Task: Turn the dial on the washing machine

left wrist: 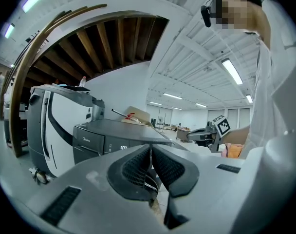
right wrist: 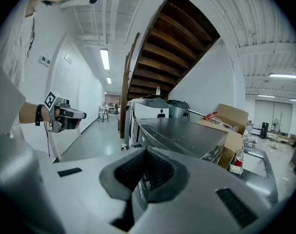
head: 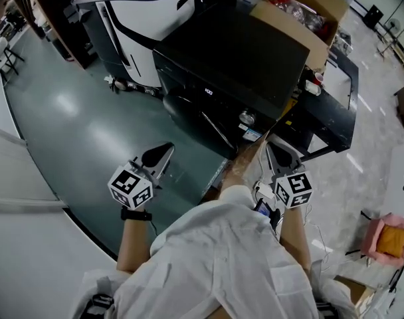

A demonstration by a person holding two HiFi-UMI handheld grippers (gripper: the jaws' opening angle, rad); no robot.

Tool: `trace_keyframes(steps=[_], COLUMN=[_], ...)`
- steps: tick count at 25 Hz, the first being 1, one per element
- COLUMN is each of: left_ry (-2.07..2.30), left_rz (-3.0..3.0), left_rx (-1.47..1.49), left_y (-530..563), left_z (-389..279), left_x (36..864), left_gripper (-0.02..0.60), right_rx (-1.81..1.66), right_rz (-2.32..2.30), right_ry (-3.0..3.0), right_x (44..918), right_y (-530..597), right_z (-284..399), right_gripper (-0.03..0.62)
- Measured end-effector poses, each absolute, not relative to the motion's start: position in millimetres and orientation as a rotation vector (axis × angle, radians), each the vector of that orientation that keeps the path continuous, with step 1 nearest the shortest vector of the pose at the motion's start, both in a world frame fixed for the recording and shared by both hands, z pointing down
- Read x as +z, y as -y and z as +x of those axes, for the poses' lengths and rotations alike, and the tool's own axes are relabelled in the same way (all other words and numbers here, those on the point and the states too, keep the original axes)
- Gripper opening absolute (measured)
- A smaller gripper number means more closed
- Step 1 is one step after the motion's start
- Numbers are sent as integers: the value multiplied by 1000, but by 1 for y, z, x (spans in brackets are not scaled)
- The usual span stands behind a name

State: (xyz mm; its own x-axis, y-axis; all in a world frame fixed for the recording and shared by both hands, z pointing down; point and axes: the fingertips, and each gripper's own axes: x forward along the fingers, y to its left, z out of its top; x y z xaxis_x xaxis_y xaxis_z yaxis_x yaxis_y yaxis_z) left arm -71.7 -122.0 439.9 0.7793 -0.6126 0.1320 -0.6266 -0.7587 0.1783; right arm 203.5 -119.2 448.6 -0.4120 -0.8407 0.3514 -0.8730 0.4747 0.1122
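The dark washing machine (head: 235, 58) stands in the middle of the head view, and its small silver dial (head: 246, 117) sits on the front panel facing me. My right gripper (head: 271, 147) points at the machine a short way below and right of the dial, apart from it, jaws shut on nothing. My left gripper (head: 166, 149) hangs over the floor to the left of the machine, also shut and empty. In the left gripper view the pads (left wrist: 138, 167) meet in front of the machine (left wrist: 114, 135). The right gripper view shows the pads (right wrist: 160, 169) closed before the machine's lid (right wrist: 182, 130).
A white-and-black appliance (head: 142, 12) stands behind the washer on the left. An open cardboard box (head: 308, 5) sits at its far right, beside a black frame table (head: 338, 105). A pink seat (head: 388, 241) is on the floor at right. A wooden staircase (right wrist: 172, 48) rises overhead.
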Motion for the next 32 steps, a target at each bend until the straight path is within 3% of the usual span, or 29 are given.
trace_keyframes(steps=[12, 21, 32], left_ry=[1017, 1003, 942], left_rz=[2747, 2700, 2704], left_rx=[97, 166, 204], left_y=[134, 132, 149], left_z=[-76, -70, -57], left_x=[441, 464, 482], left_gripper=[17, 17, 17], right_rx=[166, 248, 365], right_rz=[1391, 1262, 1286], right_ry=[2316, 2282, 2124], right_x=[474, 511, 553], right_y=[161, 193, 218], right_z=[204, 187, 197], right_gripper=[9, 138, 209])
